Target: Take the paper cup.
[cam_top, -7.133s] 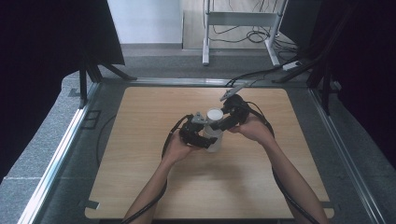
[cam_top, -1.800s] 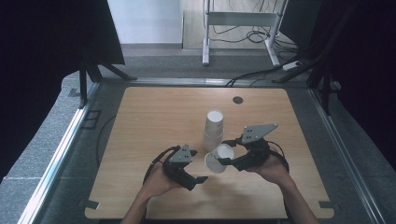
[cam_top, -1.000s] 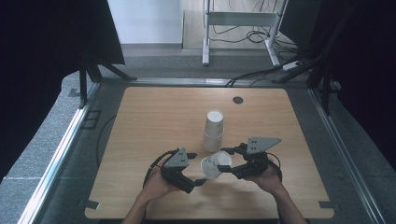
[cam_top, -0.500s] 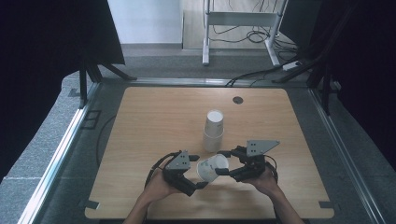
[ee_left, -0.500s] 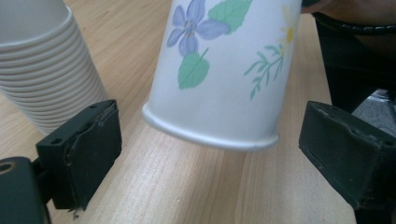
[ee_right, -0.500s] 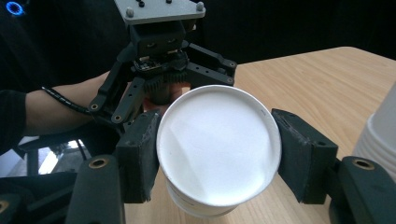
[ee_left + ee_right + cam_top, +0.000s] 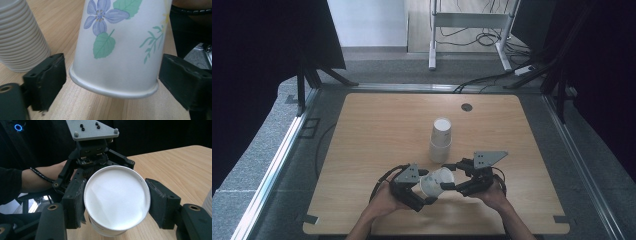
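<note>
A single paper cup (image 7: 434, 184) with a flower print lies on its side above the near part of the table, between both grippers. My right gripper (image 7: 451, 177) is shut on it. In the right gripper view the pads (image 7: 75, 200) press both sides of the cup (image 7: 116, 200), whose round white end faces me. My left gripper (image 7: 427, 186) reaches in from the other side. In the left gripper view its jaws have just been closing and stand either side of the cup (image 7: 120, 50) with small gaps, so the gripper (image 7: 112, 80) is open.
A tall stack of paper cups (image 7: 441, 140) stands mouth down at the middle of the wooden table (image 7: 377, 130), just beyond the hands, and shows in the gripper views (image 7: 20, 37) (image 7: 207, 202). A dark round hole (image 7: 467, 106) sits near the far edge.
The right gripper has carried one cup from the stack toward the near edge. The left gripper has moved in on the cup's other end, and its jaws have narrowed.
</note>
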`<state>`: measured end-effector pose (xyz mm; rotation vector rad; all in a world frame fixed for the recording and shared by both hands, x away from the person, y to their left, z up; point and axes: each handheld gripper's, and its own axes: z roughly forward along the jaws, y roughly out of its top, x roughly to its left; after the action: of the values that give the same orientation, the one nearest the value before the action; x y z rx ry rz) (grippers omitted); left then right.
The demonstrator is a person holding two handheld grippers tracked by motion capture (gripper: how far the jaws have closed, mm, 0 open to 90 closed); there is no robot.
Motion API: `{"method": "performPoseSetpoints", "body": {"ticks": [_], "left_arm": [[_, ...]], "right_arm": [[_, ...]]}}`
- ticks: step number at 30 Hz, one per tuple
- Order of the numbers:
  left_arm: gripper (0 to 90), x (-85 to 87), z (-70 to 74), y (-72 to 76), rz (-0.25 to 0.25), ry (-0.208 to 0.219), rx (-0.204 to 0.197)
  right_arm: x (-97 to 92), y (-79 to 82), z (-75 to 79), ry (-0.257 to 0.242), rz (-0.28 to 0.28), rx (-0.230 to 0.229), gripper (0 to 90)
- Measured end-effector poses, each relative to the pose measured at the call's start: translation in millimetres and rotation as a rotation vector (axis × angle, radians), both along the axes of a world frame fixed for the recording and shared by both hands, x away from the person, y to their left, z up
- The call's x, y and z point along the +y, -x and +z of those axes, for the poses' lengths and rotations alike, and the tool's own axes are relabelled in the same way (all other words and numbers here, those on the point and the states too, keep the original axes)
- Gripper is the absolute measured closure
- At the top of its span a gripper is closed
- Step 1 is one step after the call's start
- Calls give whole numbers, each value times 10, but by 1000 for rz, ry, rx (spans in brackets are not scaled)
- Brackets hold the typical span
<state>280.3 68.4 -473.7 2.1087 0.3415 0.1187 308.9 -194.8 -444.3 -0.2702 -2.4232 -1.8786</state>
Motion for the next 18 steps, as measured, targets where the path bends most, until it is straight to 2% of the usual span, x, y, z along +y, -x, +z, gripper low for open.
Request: {"method": "performPoseSetpoints", "body": {"ticks": [8, 18], "left_arm": [[164, -13, -20, 6, -1, -23, -14], [281, -2, -9, 19, -3, -29, -24]], "right_arm": [[8, 4, 0, -1, 2, -2, 364], [1, -2, 3, 10, -3, -6, 368]]}}
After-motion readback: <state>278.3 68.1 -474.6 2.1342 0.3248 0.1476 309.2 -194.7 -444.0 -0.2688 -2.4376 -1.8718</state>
